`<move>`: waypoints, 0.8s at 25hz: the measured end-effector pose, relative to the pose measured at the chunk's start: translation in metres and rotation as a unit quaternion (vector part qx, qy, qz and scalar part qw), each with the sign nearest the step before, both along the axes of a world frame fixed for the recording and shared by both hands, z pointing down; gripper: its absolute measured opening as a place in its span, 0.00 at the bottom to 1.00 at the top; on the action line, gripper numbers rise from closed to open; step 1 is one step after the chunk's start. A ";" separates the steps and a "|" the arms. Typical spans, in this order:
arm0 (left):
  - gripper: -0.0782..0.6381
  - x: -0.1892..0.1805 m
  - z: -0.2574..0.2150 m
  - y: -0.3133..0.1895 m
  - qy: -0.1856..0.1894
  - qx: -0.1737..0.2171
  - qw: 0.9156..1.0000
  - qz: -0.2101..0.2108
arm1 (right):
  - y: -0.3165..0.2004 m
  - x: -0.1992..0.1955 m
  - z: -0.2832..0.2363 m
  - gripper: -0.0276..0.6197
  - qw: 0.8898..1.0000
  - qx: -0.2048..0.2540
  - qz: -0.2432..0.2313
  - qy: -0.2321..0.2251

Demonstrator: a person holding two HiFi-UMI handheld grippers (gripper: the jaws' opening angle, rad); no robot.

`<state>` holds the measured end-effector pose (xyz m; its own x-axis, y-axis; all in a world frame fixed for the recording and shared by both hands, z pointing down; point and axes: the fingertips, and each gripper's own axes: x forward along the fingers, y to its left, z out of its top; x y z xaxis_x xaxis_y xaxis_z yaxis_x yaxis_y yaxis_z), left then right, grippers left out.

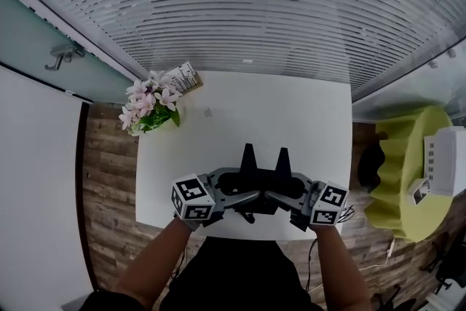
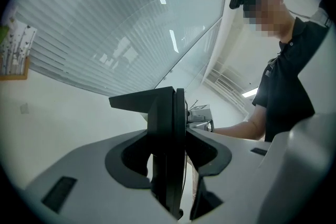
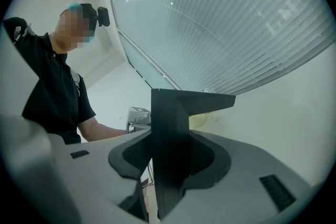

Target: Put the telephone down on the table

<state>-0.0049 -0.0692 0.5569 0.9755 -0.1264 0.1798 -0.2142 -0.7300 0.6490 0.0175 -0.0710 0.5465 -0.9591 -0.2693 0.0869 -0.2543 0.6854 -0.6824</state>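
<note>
Left tongs [image 1: 244,194] and right tongs [image 1: 285,194], facing each other, each clamp one side of the black telephone [image 1: 263,177], at 6 o'clock over the white desk [image 1: 240,105]; flowers [image 1: 149,107] at 10 o'clock.

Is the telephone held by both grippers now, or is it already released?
Held: the left gripper and right gripper each clamp one end of the black telephone.

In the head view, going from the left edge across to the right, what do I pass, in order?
door handle → pink flowers → left claw → right claw → yellow-green covered stand
</note>
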 end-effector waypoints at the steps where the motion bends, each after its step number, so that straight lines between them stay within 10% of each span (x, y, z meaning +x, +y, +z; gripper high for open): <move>1: 0.40 -0.001 0.006 -0.002 -0.001 -0.006 1.000 0.000 | -0.002 -0.001 0.006 0.32 1.000 -0.007 0.001 -0.001; 20: 0.40 0.005 0.079 -0.045 -0.021 -0.077 0.997 -0.011 | -0.048 0.005 0.081 0.34 0.996 -0.088 0.001 0.006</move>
<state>0.0006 -0.1138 0.6359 0.9639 -0.1163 0.2396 -0.2592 -0.6166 0.7434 0.0223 -0.1192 0.6272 -0.9571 -0.2510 0.1445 -0.2645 0.5548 -0.7888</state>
